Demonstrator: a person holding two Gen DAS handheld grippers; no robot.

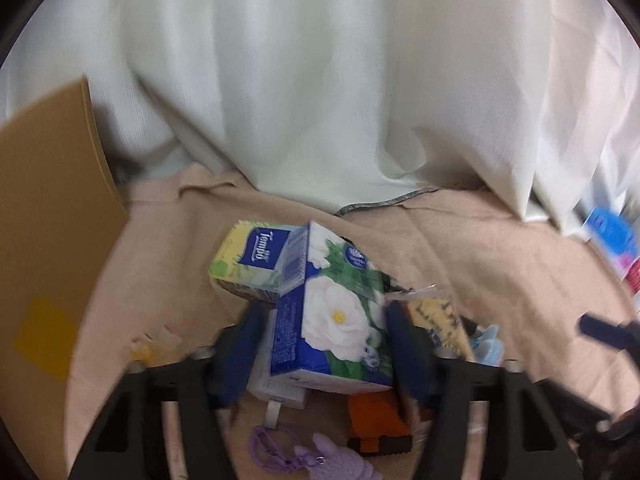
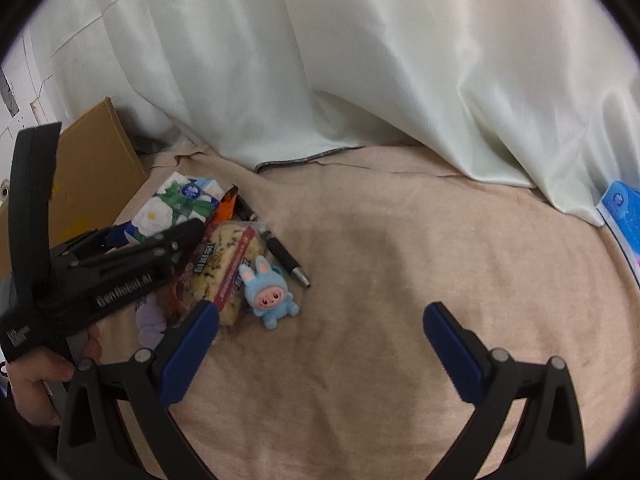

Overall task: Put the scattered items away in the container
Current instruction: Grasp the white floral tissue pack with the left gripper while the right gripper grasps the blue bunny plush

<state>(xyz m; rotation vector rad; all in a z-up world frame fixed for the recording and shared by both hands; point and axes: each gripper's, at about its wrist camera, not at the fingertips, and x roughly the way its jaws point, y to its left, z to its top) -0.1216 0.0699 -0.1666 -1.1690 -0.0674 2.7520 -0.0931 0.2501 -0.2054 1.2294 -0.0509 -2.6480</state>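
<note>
Beige cloth (image 2: 360, 280) under white curtain (image 2: 320, 60); left tongs (image 1: 326, 320) clamp tissue pack (image 1: 332, 312), right tongs (image 2: 320, 320) gape empty.

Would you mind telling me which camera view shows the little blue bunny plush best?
The right wrist view: the blue bunny plush lies whole and sharp on the beige cloth, beside the snack packet. The left wrist view shows only a blurred blue sliver of it behind the snack packet, at the right finger of the left claw.
</note>
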